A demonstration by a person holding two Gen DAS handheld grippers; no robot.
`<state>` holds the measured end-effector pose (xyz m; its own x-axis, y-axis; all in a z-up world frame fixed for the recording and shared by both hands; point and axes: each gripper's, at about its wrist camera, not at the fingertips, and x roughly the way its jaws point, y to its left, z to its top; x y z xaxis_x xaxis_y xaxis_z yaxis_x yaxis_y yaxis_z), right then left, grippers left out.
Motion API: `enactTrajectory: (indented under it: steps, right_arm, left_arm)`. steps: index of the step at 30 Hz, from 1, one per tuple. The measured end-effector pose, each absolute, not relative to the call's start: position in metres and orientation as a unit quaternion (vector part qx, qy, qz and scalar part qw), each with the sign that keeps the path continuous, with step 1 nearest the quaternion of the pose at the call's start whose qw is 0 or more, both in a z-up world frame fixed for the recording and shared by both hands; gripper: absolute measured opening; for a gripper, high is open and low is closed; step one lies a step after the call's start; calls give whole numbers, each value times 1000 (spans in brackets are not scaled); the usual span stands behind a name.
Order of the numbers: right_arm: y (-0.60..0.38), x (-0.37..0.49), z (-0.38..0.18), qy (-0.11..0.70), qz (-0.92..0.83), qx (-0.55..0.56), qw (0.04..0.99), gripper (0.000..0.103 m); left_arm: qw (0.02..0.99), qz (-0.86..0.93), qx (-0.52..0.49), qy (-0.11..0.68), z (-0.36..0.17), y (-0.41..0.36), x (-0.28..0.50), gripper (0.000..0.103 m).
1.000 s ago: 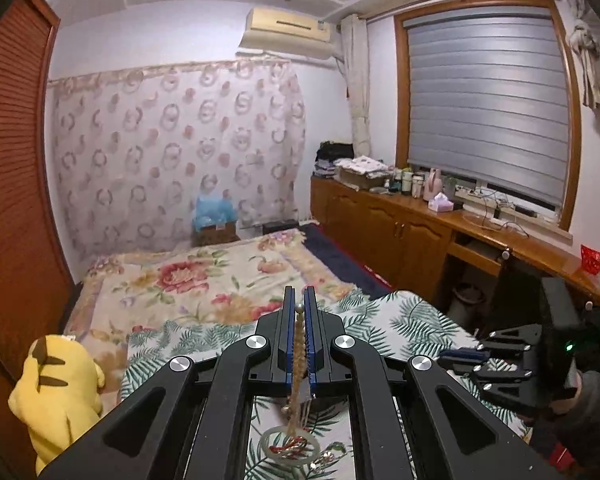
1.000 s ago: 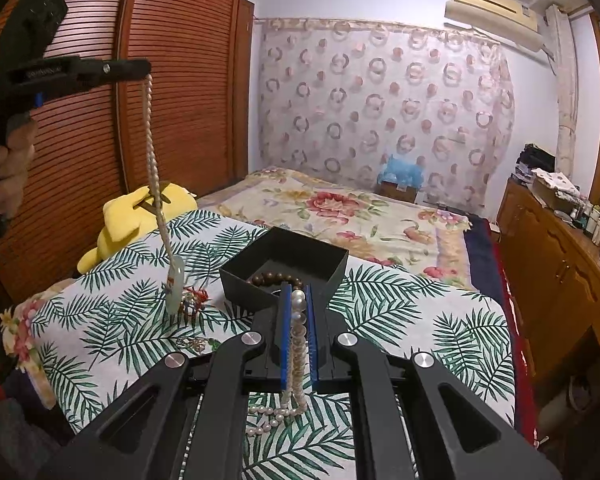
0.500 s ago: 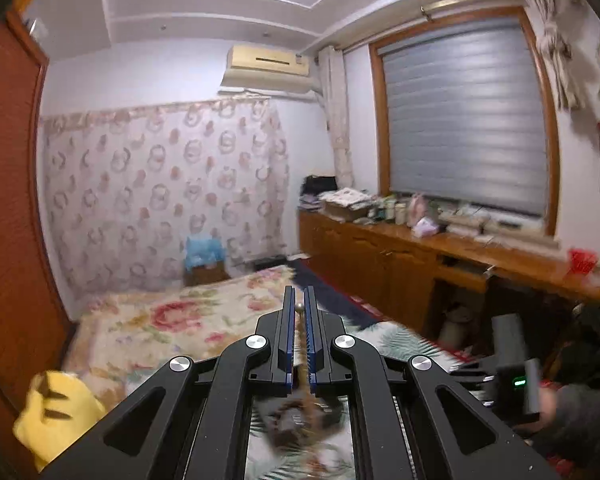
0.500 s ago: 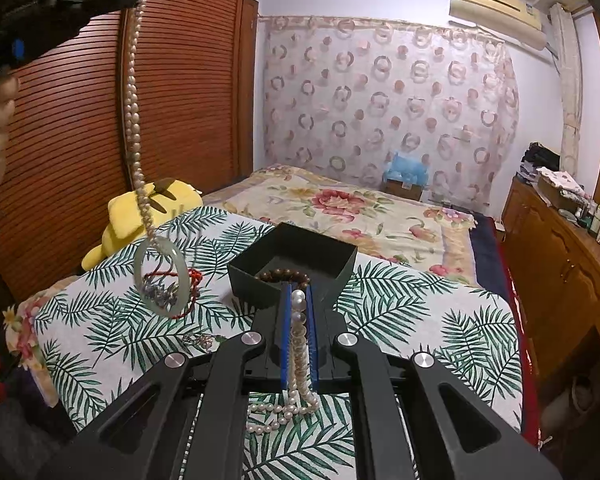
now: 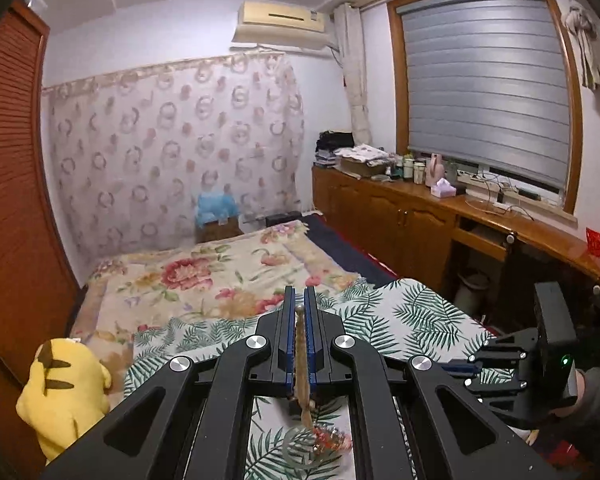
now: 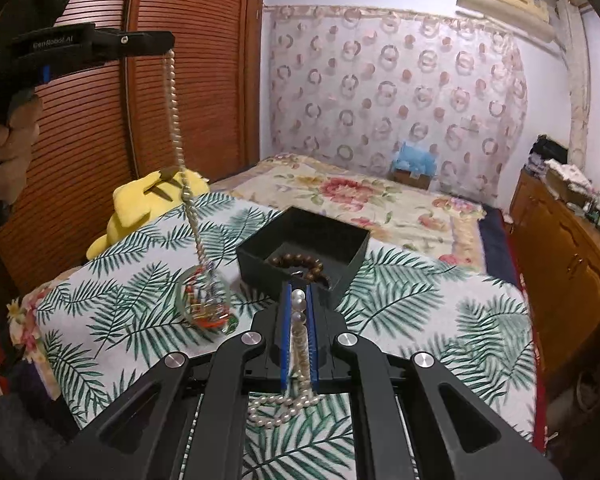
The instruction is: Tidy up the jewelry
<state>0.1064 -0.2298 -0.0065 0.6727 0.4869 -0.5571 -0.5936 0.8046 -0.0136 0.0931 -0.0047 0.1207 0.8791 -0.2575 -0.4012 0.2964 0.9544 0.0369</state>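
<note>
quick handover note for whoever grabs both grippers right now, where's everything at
Left gripper: shut on the beaded necklace, lifted high; its ring pendant hangs near the leaf-print cloth, left of the black box.
Right gripper: shut on the pearl necklace, the rest trailing on the cloth just short of the box.
Done: brown bead bracelet is in the box.
Left: both necklaces still need to go into the box.
</note>
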Motion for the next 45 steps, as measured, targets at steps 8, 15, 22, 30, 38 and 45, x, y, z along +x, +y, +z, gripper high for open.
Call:
enactTrajectory:
  steps: [8,15,22,30,38,45]
  right_arm:
    - [-218,105,-16,282,304,-106,903,8]
    - [-222,104,-12,279,301,-104,906,8]
    - [-226,104,-16,284,301,-102,905,8]
    - [-229,104,-23,290,299,-101,903,8]
    - [-234,106,0,262,296,-92,914,8]
    - [-234,112,54,207,303,-89,926,8]
  left_arm:
    - [968,-140,29,206,114,11,94,4]
    - [967,-174,16,187,133,2,81,4]
    - [971,-185,28,151,158,-16,66,4]
    - [970,-177,22,166,150,-12,70,4]
    - [972,-166,22,167,151,-8,76,4]
    - [971,-167,19,170,147,-3,89,4]
